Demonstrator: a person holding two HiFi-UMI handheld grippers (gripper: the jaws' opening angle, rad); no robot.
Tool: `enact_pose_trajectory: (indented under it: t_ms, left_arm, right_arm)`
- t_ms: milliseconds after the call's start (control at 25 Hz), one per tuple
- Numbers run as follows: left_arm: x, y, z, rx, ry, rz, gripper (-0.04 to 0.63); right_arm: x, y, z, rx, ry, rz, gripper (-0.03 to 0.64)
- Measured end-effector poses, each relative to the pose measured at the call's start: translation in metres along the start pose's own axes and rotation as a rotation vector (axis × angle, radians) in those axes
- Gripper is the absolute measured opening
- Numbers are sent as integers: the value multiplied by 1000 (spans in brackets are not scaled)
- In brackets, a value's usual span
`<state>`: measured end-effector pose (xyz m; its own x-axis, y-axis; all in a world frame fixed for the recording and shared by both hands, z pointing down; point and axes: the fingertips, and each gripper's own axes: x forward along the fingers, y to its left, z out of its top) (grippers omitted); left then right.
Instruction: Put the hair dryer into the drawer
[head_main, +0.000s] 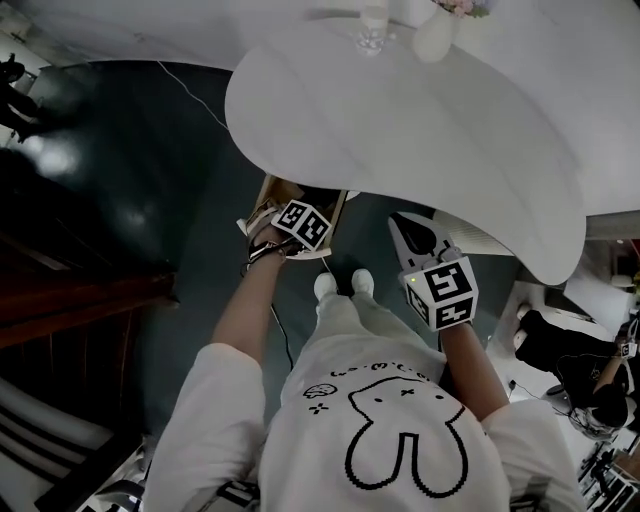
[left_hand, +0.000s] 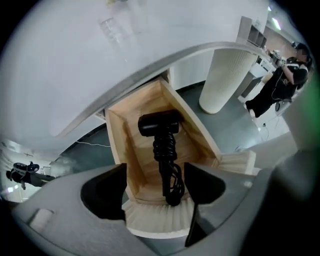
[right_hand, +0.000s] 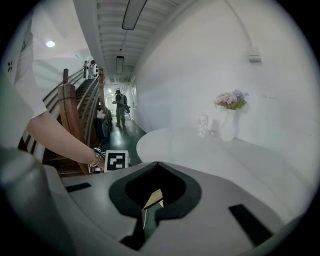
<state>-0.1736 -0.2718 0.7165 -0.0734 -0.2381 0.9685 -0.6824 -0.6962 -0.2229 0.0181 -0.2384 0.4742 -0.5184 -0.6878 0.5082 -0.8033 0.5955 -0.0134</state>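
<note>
A black hair dryer (left_hand: 159, 124) lies inside the open wooden drawer (left_hand: 116, 135), with its coiled cord (left_hand: 170, 175) trailing toward the drawer's front. My left gripper (left_hand: 155, 189) hangs above the drawer and points steeply down, its jaws wide open; the pads touch nothing. In the head view its marker cube (head_main: 305, 222) covers most of the drawer (head_main: 266, 198) under the white table (head_main: 420, 120). My right gripper (head_main: 412, 232) sits to the right by the table's edge. Its fingertips meet, so the right gripper (right_hand: 157, 164) is shut and holds nothing.
A white vase of flowers (right_hand: 227, 127) and a glass (right_hand: 202, 125) stand at the table's far side. The table's ribbed white pedestal (left_hand: 225, 75) rises right of the drawer. A wooden staircase (right_hand: 75, 115) runs along the left. People stand in the background (right_hand: 120, 107) (left_hand: 280, 85).
</note>
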Motion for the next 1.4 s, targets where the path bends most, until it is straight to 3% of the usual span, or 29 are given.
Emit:
enact_pose_trajectory:
  t_ms: [280,560,880,1120,1240,1400]
  left_arm:
    - [-41,12,7,-108,-83,21,342]
    - [-89,28,20,-158,-174,70,342]
    - [-164,73,43,-192,-319,201,341]
    - [-223,101,66,-241,-486,203,341]
    - [-258,116,82,-328,-642,207,341]
    - [-308,136,100,-403,-871,280,341]
  right_arm:
    - [7,-2,39,-56,-82,20,0]
    - [11,-5,83,-113,-175,41,0]
    - [4,-6,127,-128,-278,50,0]
    - [-3,-12,161,-152,-345,42,0]
    - [-8,-18,177,-161,-380,38,0]
    - [-9,-26,192,-183,-413,31,0]
